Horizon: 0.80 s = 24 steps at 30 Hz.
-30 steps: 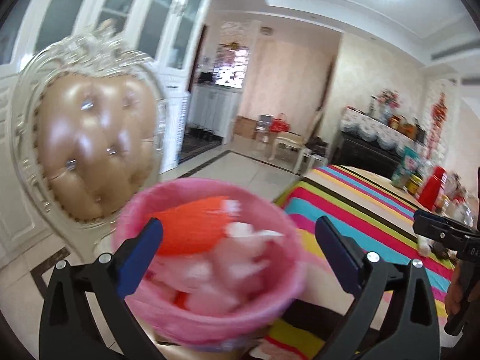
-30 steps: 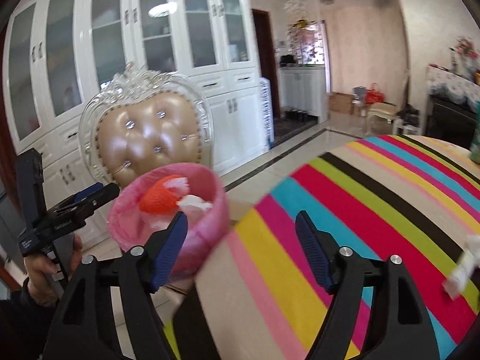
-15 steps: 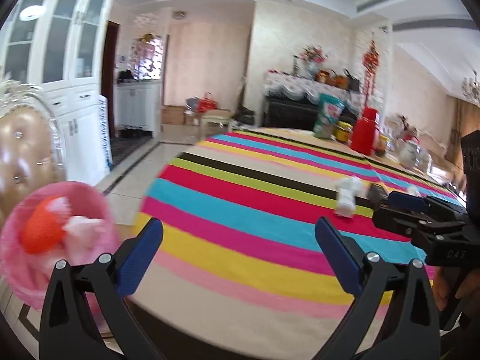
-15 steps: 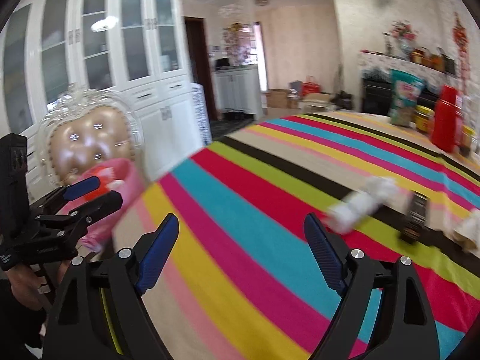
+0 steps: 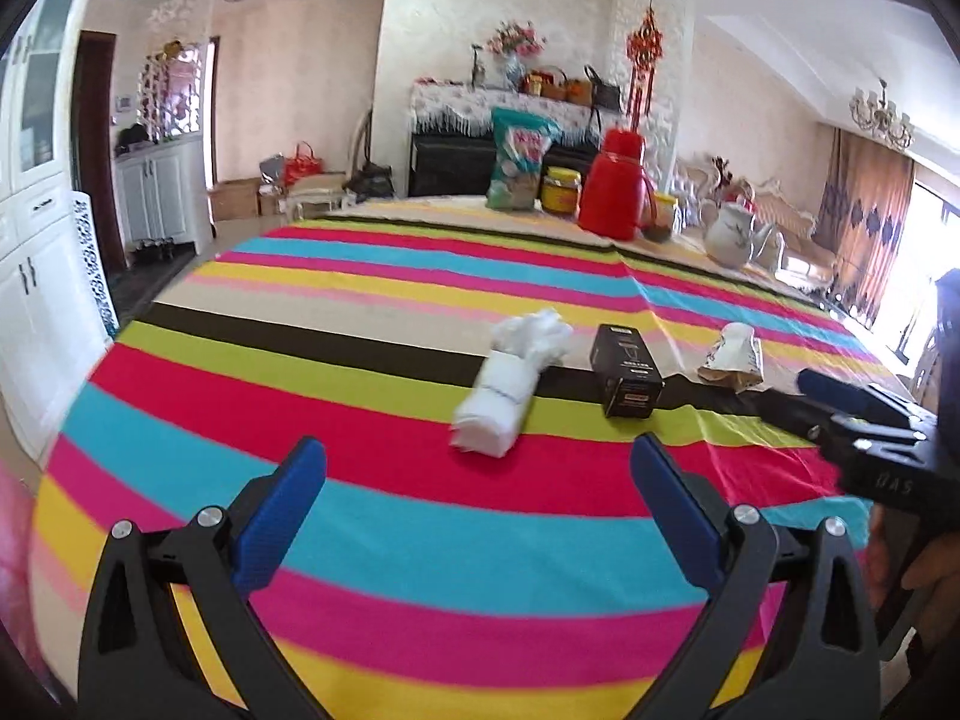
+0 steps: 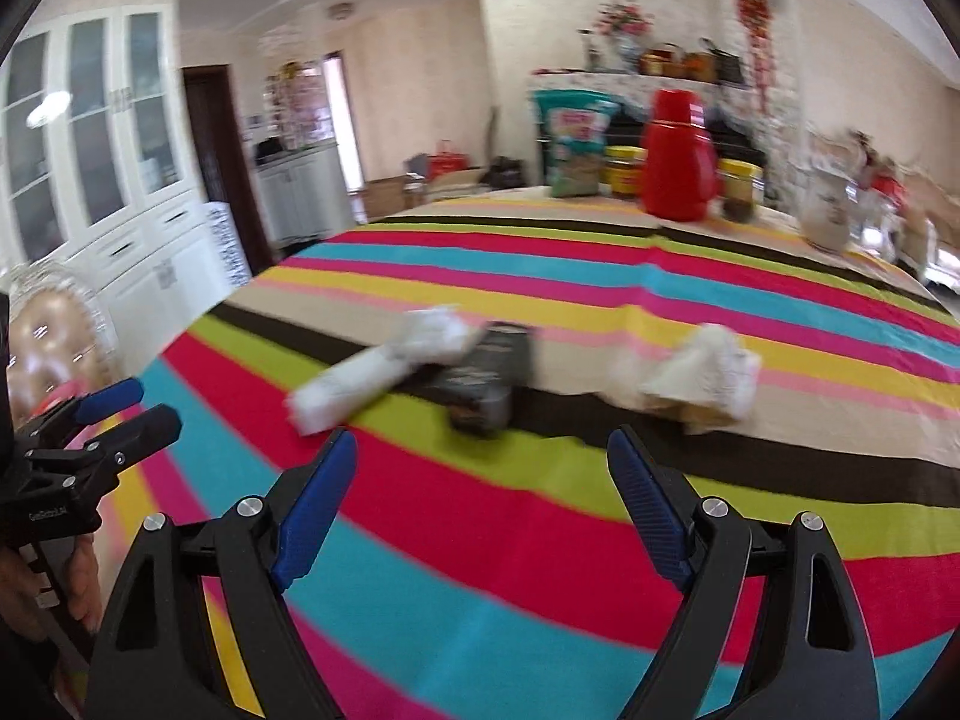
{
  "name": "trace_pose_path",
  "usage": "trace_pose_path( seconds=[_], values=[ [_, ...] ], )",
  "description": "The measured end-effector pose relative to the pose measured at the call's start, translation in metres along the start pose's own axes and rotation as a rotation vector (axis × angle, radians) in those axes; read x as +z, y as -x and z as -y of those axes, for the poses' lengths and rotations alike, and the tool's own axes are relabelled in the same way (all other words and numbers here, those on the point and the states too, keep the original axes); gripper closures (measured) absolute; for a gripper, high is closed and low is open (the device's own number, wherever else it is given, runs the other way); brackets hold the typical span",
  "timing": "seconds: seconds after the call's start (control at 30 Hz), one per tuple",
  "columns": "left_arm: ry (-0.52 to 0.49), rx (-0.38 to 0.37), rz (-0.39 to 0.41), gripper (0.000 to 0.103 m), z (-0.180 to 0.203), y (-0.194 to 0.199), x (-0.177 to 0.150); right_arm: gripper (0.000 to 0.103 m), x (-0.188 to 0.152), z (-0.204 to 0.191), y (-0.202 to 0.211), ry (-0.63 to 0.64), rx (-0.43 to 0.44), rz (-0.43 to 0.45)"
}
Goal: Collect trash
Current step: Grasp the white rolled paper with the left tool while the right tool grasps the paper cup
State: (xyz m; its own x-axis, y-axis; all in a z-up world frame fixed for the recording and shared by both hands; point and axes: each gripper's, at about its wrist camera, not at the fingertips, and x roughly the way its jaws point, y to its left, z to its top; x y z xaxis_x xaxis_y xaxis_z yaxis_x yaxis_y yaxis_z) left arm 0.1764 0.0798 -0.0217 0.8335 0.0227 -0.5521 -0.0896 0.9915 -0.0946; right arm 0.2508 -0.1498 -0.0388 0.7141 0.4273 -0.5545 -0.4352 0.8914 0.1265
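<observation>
White tissue roll (image 5: 501, 387) lies ahead on the cloth (image 5: 360, 516), both your grippers (image 5: 477, 510) (image 6: 480, 507) released and empty: reach, then clench.

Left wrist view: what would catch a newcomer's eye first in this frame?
The bright rainbow-striped tablecloth fills the view. Mid-table lie three pieces of litter in a row: a crumpled white paper roll, a small black carton to its right, and a torn white-and-brown paper wrapper further right. At the far end stands a tall red plastic thermos; both the left gripper and the right gripper are open and empty.
</observation>
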Motion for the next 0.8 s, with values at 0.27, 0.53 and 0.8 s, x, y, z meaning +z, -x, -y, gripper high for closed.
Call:
trace_pose_path(
  seconds=[0.27, 0.53, 0.8],
  values=[
    [-0.036, 0.045, -0.100, 0.005, 0.013, -0.077, 0.011, 0.022, 0.012, 0.086, -0.038, -0.185, -0.118, -0.029],
    [-0.019, 0.044, -0.236, 0.006, 0.009, -0.128, 0.019, 0.022, 0.023, 0.116, -0.085, -0.266, -0.150, -0.107],
    [0.020, -0.001, -0.322, 0.025, 0.004, -0.155, 0.021, 0.027, 0.021, 0.122, -0.108, -0.322, -0.159, -0.179]
  ],
)
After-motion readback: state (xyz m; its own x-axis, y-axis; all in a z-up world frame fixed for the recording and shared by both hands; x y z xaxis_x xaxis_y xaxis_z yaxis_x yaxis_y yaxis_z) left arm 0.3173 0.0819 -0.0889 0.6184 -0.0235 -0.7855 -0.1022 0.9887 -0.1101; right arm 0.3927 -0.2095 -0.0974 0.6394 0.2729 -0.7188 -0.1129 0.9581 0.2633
